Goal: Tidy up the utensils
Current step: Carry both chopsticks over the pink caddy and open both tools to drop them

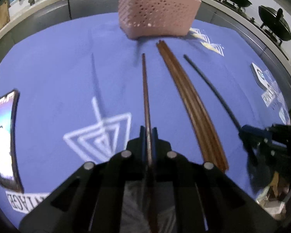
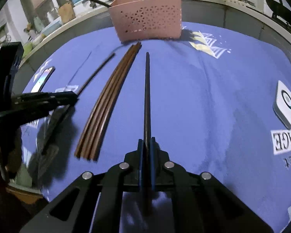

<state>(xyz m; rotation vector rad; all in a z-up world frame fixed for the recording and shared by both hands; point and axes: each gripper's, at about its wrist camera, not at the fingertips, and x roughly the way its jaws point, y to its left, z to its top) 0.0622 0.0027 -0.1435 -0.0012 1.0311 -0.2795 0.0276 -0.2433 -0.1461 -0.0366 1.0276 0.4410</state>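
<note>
A: Brown wood is showing in the left gripper [image 1: 149, 134], its jaws clamping on a single brown chopstick [image 1: 145, 81] slanting over the blue cloth [image 1: 58, 58].

B: The right gripper [image 2: 146, 143] is pinching a slim black chopstick [image 2: 147, 89]. Between them, a bundle of brown chopsticks [image 2: 106, 101] is lying flat, tips nearing the perforated pink plastic basket [image 2: 147, 21], where more utensils are standing.

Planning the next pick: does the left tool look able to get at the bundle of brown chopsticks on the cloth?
Probably not yet: the left tool is shut on a brown chopstick. The chopstick bundle lies unobstructed just right of it.
</note>
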